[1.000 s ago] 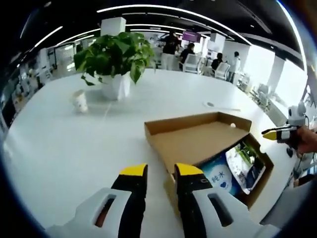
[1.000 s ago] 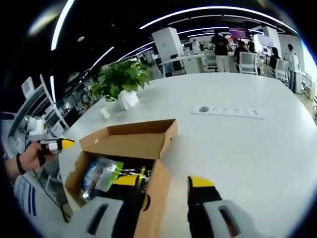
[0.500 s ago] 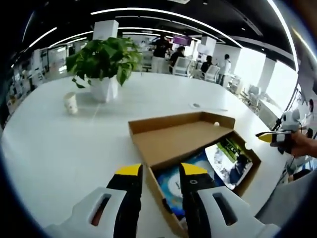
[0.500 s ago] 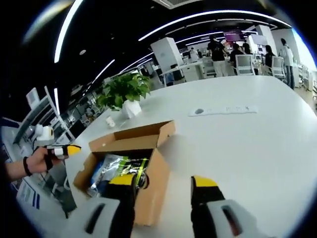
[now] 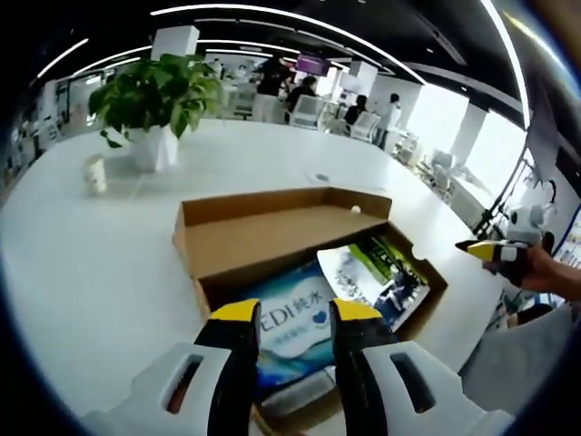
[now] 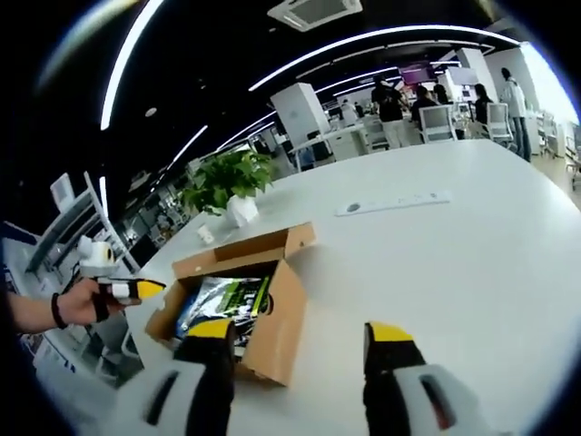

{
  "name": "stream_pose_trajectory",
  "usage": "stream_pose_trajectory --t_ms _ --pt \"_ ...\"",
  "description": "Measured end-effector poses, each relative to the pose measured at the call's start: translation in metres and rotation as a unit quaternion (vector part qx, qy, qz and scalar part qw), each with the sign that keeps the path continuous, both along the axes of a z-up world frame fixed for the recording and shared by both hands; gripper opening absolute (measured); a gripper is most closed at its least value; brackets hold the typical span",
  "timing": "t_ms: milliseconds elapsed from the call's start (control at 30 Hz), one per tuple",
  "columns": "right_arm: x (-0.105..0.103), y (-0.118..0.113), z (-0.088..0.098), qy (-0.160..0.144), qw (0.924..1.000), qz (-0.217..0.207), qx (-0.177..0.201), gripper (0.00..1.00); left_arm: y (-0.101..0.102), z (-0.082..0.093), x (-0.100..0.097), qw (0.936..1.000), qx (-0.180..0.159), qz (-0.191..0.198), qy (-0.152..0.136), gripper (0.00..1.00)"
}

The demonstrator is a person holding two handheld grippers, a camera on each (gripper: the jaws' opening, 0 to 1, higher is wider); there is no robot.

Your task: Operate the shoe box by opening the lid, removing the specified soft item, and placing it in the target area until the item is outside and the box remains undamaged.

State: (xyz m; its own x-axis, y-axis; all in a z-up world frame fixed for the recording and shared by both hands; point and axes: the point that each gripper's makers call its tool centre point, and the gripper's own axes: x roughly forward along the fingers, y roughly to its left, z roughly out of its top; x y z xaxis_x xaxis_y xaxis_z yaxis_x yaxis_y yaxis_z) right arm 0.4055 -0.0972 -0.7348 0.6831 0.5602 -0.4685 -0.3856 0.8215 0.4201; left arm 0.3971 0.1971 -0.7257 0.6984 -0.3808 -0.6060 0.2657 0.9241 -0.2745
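The brown shoe box lies on the white table with its lid folded back flat. Inside lie a blue and white soft pack and a green-printed pouch. My left gripper hovers open over the blue pack, with nothing between its jaws. My right gripper shows in a hand at the right, off the box's far end. In the right gripper view the box sits ahead to the left, its packs visible. My right gripper is open near the box's corner. My left gripper is beyond the box.
A potted plant and a small paper cup stand at the table's far left. A white power strip lies on the table beyond the box. People and chairs are far behind. A person's hand holds the left gripper.
The left gripper has come forward over the box's opening, so the blue pack now lies under its jaws. The right gripper has drawn back from the box, which looks smaller.
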Motion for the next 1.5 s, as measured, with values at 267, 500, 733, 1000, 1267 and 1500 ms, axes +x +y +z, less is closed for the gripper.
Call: stream_pose_trajectory --t_ms 267,500,733,1000,1267,1500 --pt "-0.010 0.011 0.008 -0.001 0.9999 0.007 0.010 0.61 -0.024 -0.014 -0.001 0.9989 -0.030 -0.011 0.034 0.35" --pt "-0.021 0.022 0.006 0.000 0.9998 0.014 0.012 0.61 -0.033 -0.028 -0.002 0.9974 -0.041 -0.019 0.056 0.36" --pt "-0.031 0.027 0.000 0.009 0.9997 0.015 0.018 0.62 -0.042 -0.039 -0.001 0.9960 -0.049 -0.024 0.070 0.35" --pt "-0.040 0.042 0.000 0.006 0.9994 0.030 0.018 0.64 -0.060 -0.047 0.001 0.9926 -0.078 -0.026 0.089 0.34" --pt "-0.052 0.043 -0.007 0.014 0.9991 0.036 0.017 0.64 -0.071 -0.049 0.002 0.9898 -0.099 -0.029 0.098 0.22" --pt "-0.055 0.040 -0.009 0.016 0.9993 0.028 0.019 0.64 -0.073 -0.052 0.001 0.9874 -0.118 -0.017 0.104 0.09"
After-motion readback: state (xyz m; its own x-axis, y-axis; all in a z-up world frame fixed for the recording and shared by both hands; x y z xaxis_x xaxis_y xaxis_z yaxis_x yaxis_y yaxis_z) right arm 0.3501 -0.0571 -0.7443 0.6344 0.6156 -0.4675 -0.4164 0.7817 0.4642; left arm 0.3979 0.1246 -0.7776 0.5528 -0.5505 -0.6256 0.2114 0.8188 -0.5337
